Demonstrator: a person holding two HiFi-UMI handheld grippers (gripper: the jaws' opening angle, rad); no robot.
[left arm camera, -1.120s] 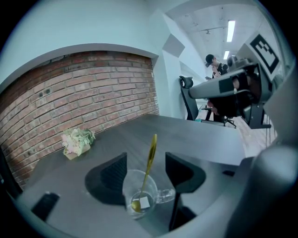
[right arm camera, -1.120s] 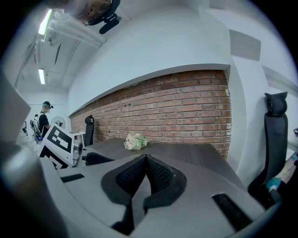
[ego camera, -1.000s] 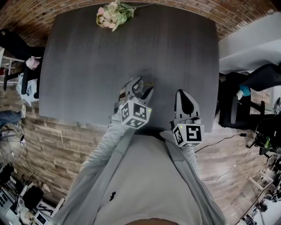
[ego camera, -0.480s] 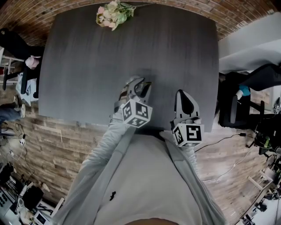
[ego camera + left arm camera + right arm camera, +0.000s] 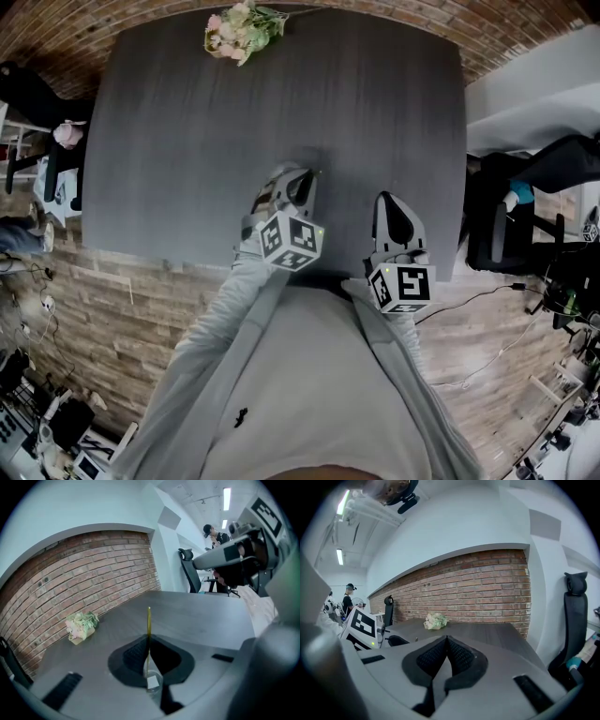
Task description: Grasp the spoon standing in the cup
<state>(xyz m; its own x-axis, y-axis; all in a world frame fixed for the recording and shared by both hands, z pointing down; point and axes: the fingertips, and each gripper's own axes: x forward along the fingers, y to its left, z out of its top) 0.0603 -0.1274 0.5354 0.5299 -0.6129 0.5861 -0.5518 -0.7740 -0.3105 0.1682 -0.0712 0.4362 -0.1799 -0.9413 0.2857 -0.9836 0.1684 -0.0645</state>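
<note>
Dark counter (image 5: pixel 281 112), brick wall behind. Left gripper (image 5: pixel 149 641) is pinched tight on the spoon (image 5: pixel 149 618), whose handle rises straight between its jaws; cup (image 5: pixel 153 685) sits just below them. Right gripper (image 5: pixel 446 641) is closed, empty, off beside. Grasp looks done; nothing lifted yet.

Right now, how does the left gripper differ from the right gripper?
The left gripper has its jaws closing on the spoon; the right gripper has its jaws shut on nothing. The left gripper is over the cup; the right gripper hangs nearer the edge of the table. Both point forward.
</note>
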